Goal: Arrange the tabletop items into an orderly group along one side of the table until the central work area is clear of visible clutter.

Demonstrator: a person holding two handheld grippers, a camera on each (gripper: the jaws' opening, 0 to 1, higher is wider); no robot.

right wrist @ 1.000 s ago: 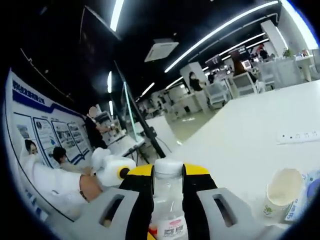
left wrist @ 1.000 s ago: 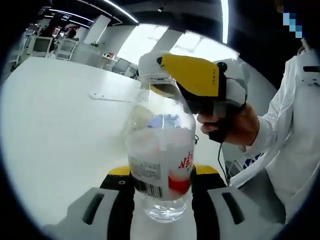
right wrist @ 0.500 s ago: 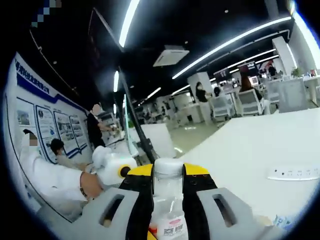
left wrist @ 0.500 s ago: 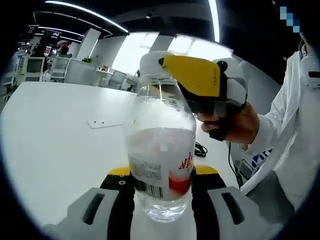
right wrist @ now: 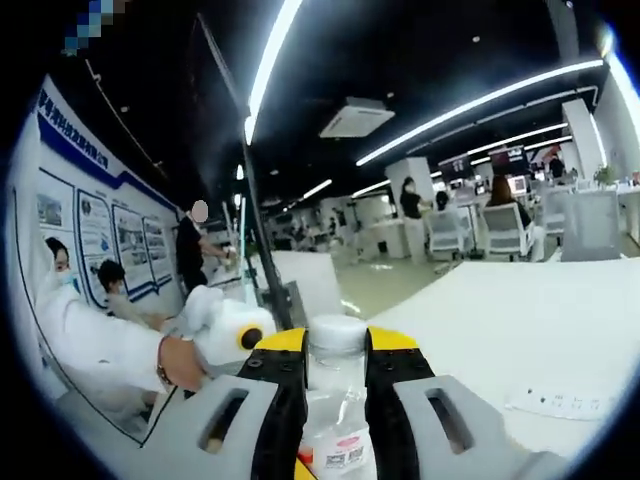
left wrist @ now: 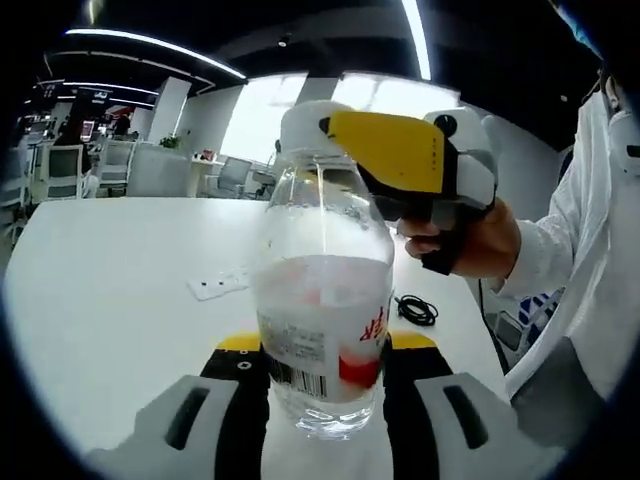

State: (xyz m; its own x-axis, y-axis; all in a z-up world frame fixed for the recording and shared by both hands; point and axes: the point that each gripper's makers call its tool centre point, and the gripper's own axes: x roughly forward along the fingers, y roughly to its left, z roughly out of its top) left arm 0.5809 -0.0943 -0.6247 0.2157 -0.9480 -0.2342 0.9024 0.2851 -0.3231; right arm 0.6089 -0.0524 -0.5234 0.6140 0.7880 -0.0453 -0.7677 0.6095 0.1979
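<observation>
A clear water bottle [left wrist: 322, 300] with a red and white label stands upright between the jaws of my left gripper [left wrist: 325, 350], which is shut on its lower body. My right gripper [left wrist: 310, 135], yellow and white and held by a hand, sits over the bottle's top. In the right gripper view the white cap [right wrist: 337, 335] is pinched between the jaws of the right gripper [right wrist: 338, 345], with the bottle's neck below it. The left gripper [right wrist: 235, 335] shows to the left, held by a hand in a white sleeve.
The white table [left wrist: 110, 300] spreads out behind the bottle, with a white power strip [left wrist: 222, 285] and a coiled black cable [left wrist: 417, 310] on it. The power strip [right wrist: 560, 402] also lies at lower right. A person in white [left wrist: 590, 260] stands at the right.
Both views have swung with the hands, so the table and power strip sit differently in the picture. The paper cup has left the right gripper view. The bottle stays held by both grippers.
</observation>
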